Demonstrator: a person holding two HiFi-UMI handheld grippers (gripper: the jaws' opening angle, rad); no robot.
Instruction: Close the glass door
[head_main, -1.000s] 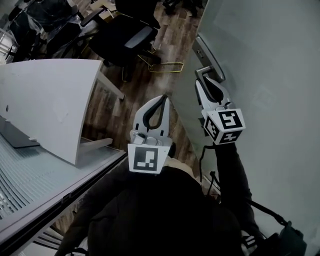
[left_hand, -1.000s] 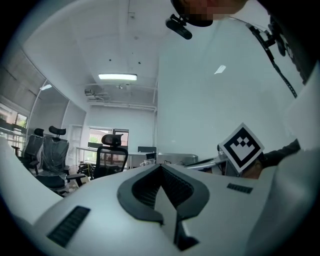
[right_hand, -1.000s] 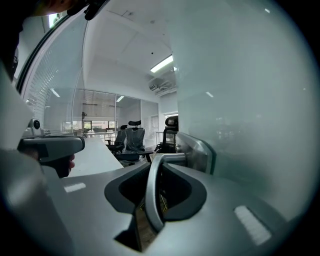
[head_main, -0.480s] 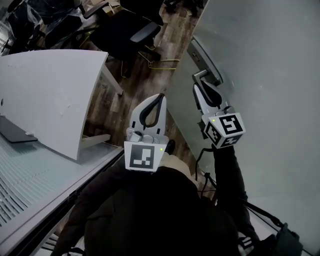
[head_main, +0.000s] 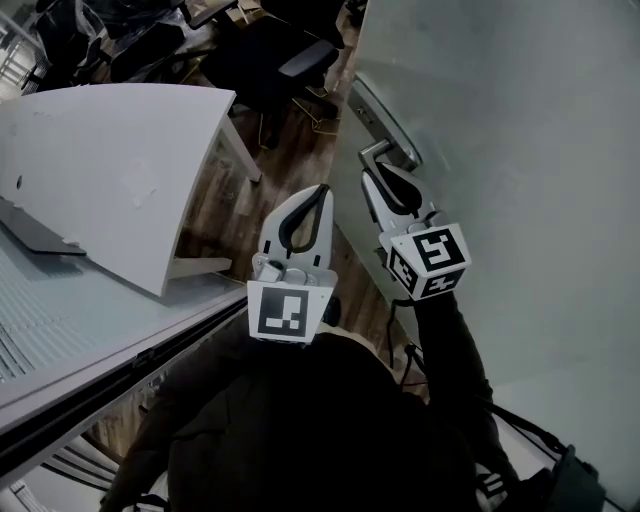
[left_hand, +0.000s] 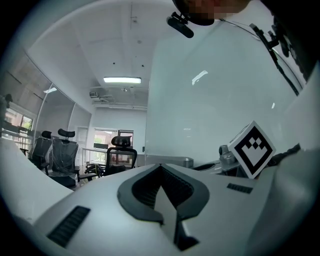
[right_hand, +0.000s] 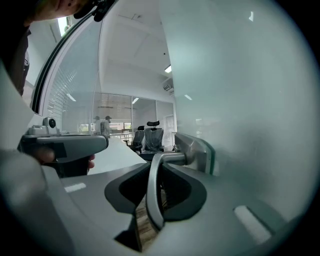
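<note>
right tongs (head_main: 374, 176) clamp door handle (right_hand: 152, 192) — wood floor (head_main: 298, 152), office chairs (head_main: 300, 62)

A white curved desk (head_main: 110, 170) stands beside black office chairs (head_main: 265, 55) on wooden flooring (head_main: 292, 165)

The frosted glass door (head_main: 520, 150) walls off everything right of the right claw (head_main: 373, 176), and its silver lever handle (head_main: 372, 150) fills that claw's gap. Left of the left claw (head_main: 318, 193), a white curved desk (head_main: 120, 170) narrows the wooden floor (head_main: 290, 165) passage.
</note>
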